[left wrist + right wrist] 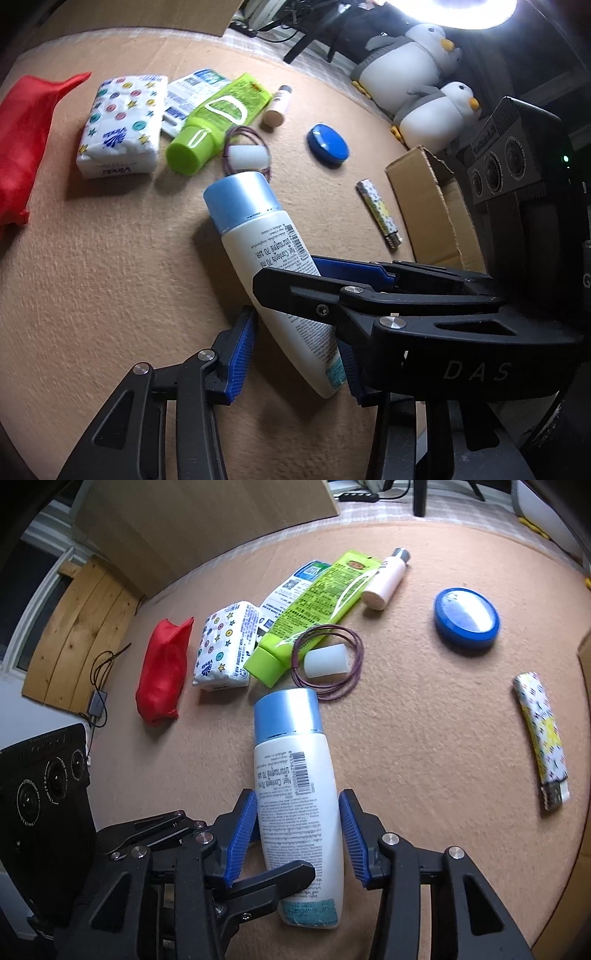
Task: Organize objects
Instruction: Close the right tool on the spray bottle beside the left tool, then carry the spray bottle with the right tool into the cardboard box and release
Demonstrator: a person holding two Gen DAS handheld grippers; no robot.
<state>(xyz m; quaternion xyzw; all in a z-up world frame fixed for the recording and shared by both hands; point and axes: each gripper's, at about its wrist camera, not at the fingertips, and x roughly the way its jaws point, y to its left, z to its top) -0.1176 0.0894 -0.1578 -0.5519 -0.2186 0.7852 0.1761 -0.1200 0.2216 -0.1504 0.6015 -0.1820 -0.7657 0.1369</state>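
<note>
I hold 2 black two-finger grippers with blue ribbed pads, and both are at the same thing: a white plastic bottle with a pale blue cap (295, 812). It sits at the lower centre of both views, cap pointing up the frame, on the tan carpet-like surface (424, 738). I cannot tell whether it rests there or is lifted.

My right gripper (297, 797) has the bottle's body between its 2 pads, and each pad lies against one side of it, so it grips the bottle.

My left gripper (295, 339) straddles the bottle's lower end. Its right-hand pad touches the bottle. Its left-hand pad meets it only near the tip, if at all, so I cannot tell whether this one is clamped.

Beyond the cap lie a purple elastic loop (354, 664) around a small white cylinder (325, 661), a lime green tube (314, 605) and a printed tissue pack (225, 646). A red cloth pouch (162, 672) lies at the left. At the right of the right wrist view are a round blue tin (467, 618) and a patterned lighter (541, 734).

In the left wrist view an open cardboard box (436, 206) stands at the right edge.
</note>
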